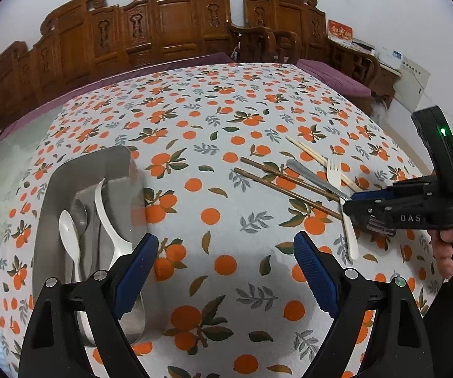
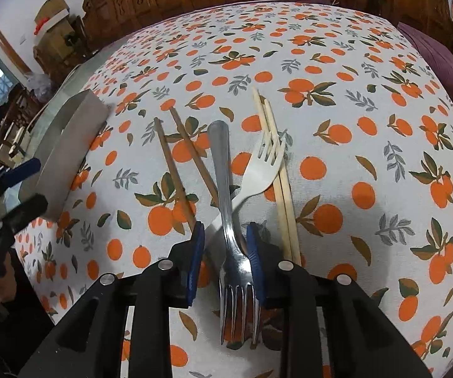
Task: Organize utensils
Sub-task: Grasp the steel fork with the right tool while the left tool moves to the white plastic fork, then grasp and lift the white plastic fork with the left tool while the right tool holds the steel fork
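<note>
A metal fork (image 2: 226,208) lies on the orange-print tablecloth between the fingers of my right gripper (image 2: 225,236); the jaws stand partly open around its neck, the right pad (image 2: 253,252) touching it. A white plastic fork (image 2: 257,170) lies under it, beside pale chopsticks (image 2: 281,176) and dark chopsticks (image 2: 176,170). The same pile (image 1: 314,182) shows in the left wrist view, with the right gripper (image 1: 355,203) over it. My left gripper (image 1: 226,255) is open and empty, beside a metal tray (image 1: 122,163) that holds white and metal spoons (image 1: 69,233).
The tray (image 2: 69,145) stands at the left of the table in the right wrist view. Carved wooden chairs (image 1: 169,25) and purple cushions (image 1: 336,75) stand behind the table. The table edge drops off at the far left onto a glass top (image 1: 9,157).
</note>
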`<action>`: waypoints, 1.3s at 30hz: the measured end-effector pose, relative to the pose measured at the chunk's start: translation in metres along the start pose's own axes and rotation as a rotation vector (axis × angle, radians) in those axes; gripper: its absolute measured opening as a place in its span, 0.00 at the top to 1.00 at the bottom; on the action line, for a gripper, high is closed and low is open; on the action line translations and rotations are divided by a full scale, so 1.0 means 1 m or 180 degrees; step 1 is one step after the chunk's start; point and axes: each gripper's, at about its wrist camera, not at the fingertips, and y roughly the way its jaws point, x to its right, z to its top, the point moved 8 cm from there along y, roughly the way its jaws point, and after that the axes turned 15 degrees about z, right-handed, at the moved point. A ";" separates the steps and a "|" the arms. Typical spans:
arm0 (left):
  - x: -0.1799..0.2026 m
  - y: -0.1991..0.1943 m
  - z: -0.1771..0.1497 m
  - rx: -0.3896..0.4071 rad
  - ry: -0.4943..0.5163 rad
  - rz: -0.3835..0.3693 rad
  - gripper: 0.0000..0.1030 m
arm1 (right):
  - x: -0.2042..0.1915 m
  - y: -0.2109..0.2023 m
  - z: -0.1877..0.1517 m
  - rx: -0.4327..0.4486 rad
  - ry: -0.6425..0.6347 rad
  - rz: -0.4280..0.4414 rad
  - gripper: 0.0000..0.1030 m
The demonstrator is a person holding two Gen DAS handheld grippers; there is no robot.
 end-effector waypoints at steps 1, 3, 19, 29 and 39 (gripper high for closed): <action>0.000 0.000 0.000 0.0001 0.0002 0.0002 0.18 | -0.001 0.000 0.000 0.0006 0.0013 0.0028 0.79; 0.002 0.000 -0.002 0.0009 0.0011 0.0005 0.18 | 0.000 -0.001 0.002 0.0030 0.0054 0.0098 0.91; 0.028 -0.002 -0.011 -0.0006 0.0135 -0.0049 0.18 | -0.010 -0.033 0.001 0.0283 -0.0193 0.0014 0.93; 0.074 0.001 -0.006 -0.0029 0.0330 -0.0127 0.18 | 0.013 -0.039 -0.014 0.0228 -0.0423 -0.0249 0.93; 0.095 0.012 0.006 -0.0100 0.0370 -0.0128 0.18 | 0.020 -0.017 -0.013 0.0013 -0.0637 -0.0379 0.90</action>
